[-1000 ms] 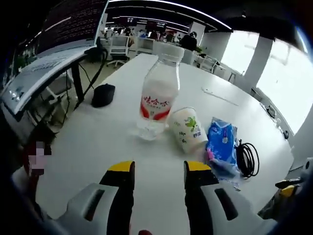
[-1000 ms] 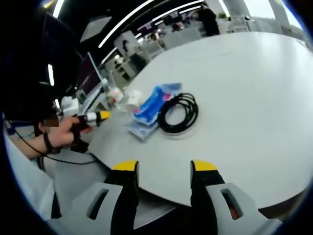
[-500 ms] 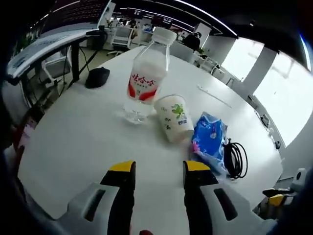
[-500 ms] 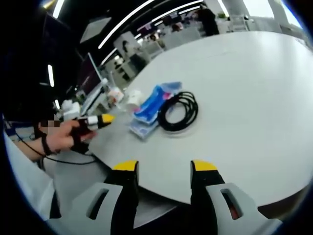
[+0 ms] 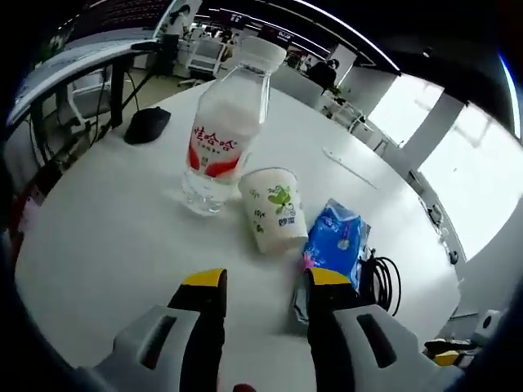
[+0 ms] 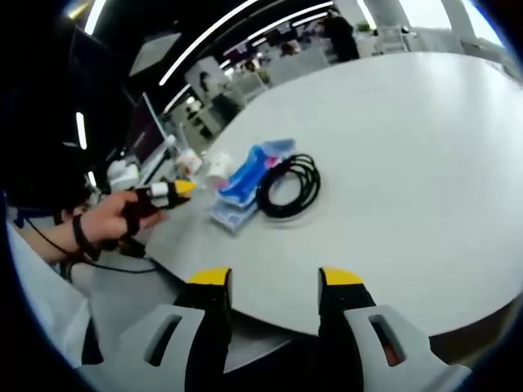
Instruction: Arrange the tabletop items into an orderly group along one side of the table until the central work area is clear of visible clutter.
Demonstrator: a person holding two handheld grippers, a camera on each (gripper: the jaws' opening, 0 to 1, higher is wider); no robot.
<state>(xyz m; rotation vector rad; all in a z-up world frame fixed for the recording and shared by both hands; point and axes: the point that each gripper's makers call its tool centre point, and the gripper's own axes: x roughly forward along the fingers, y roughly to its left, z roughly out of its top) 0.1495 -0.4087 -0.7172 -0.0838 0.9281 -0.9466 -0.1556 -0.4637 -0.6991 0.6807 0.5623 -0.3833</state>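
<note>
A clear water bottle (image 5: 221, 131) with a red label stands on the white table (image 5: 106, 237). To its right a paper cup (image 5: 274, 208) lies on its side, then a blue tissue pack (image 5: 335, 245) and a coiled black cable (image 5: 380, 278). My left gripper (image 5: 261, 286) is open and low over the table, just short of the cup and pack. In the right gripper view the cable (image 6: 286, 186), the blue pack (image 6: 249, 171) and the cup (image 6: 219, 163) sit near the table's left edge. A hand holds the left gripper (image 6: 159, 194) beside them. My right gripper (image 6: 275, 282) is open and empty, off the table's near edge.
A black mouse (image 5: 147, 124) lies at the far left of the table and a thin white strip (image 5: 347, 159) further back. A flat clear packet (image 6: 231, 214) lies under the blue pack. Desks, monitors and office chairs stand beyond the table (image 6: 409, 147).
My left gripper has moved forward over the table toward the cup and blue pack, which now look closer. The right gripper has barely shifted. Both stay open.
</note>
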